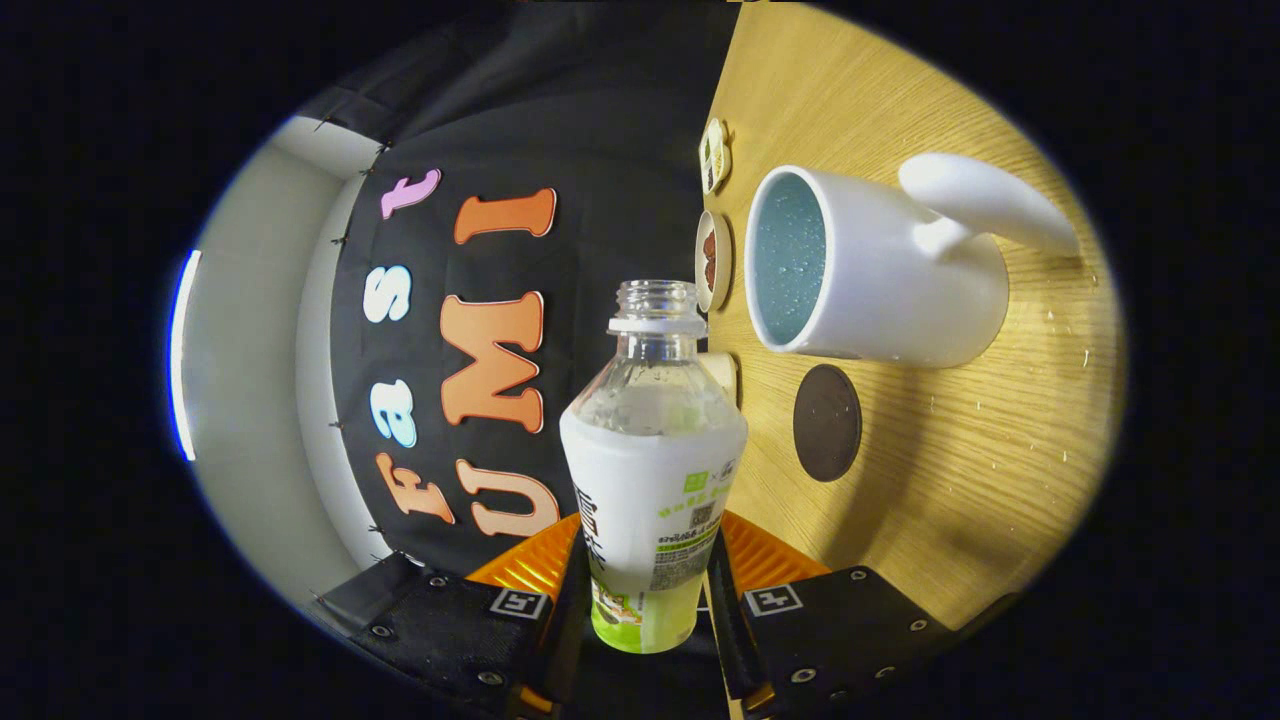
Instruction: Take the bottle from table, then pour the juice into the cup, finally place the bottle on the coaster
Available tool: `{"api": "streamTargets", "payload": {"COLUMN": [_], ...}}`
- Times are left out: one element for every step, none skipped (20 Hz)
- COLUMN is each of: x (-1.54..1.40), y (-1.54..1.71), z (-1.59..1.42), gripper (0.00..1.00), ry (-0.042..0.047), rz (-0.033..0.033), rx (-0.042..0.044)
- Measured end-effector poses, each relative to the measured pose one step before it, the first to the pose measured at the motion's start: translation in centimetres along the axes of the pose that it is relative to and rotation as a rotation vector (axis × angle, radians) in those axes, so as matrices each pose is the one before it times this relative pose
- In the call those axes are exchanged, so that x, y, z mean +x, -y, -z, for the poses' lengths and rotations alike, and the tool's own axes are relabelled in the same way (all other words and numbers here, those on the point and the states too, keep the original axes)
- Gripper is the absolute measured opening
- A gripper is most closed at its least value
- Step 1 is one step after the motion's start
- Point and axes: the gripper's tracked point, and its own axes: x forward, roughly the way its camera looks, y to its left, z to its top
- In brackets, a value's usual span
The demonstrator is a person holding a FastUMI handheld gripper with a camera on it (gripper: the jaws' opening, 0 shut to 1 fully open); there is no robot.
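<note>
The gripper (648,600) holds a clear plastic bottle (650,470) with a white and green label wrap, one finger pressed to each side of its lower body. The bottle has no cap, its threaded neck bare, and a little pale green juice sits at its base between the fingers. The camera is rolled, so the light wood-grain table (960,460) stands like a wall beside the bottle.

Past the bottle's neck and off to the table side is a white ceramic cup (880,270) with a thick rounded handle and a speckled blue glazed inside; its mouth faces the bottle's neck, with a clear gap between them. Between the cup and the fingers, just off the bottle's shoulder, a dark round flat coaster (827,422) lies on the wood, bare. Beyond the bottle's neck, at the table's far edge, are two small round dishes (713,258), one holding something brown, the other too small to make out. A small pale thing peeks out behind the bottle's shoulder; what it is cannot be told. Fine pale specks dot the wood near the cup.
</note>
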Motion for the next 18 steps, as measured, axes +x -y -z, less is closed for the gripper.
{"api": "streamTargets", "payload": {"x": [-0.038, -0.005, 0.053, 0.091, 0.146, 0.159, -0.239, -0.114, -0.142, 0.085, 0.02, 0.039, -0.025, 0.056, -0.097, 0.016, -0.127, -0.08], "y": [-0.289, -0.094, 0.043, 0.051, -0.087, -0.001, -0.079, -0.059, -0.079, 0.096, 0.053, -0.101, -0.156, -0.115, -0.232, -0.024, -0.077, -0.075], "z": [-0.212, -0.231, 0.064, -0.031, -0.008, 0.007, 0.095, -0.039, -0.04, -0.01, 0.194, 0.006, -0.009, 0.062, 0.05, -0.045, 0.067, -0.126], "gripper": [0.57, 0.57, 0.57, 0.57, 0.57, 0.57, 0.57, 0.57, 0.57, 0.57, 0.57, 0.57, 0.57, 0.57, 0.57, 0.57, 0.57, 0.57], "ry": [0.00609, 0.00856, 0.00487, 0.00305, 0.00116, -0.00039, -0.00408, 0.00019, 0.00117, 0.00085, -0.00217, -0.00256, -0.00178, -0.00229, 0.00082, -0.00061, 0.00121, 0.00176], "rz": [-0.00914, -0.00614, 0.00123, 0.00438, 0.00164, 0.00002, -0.00432, -0.00498, 0.00071, 0.00332, 0.00175, -0.00004, -0.00277, -0.00353, -0.00237, -0.00078, -0.00132, -0.00206], "rx": [0.01852, 0.01534, 0.0126, 0.01056, 0.00929, 0.01226, 0.01486, 0.01333, 0.00958, 0.0048, 0.00348, 0.00367, 0.004, 0.0045, 0.00384, 0.00359, 0.00384, 0.00449]}}
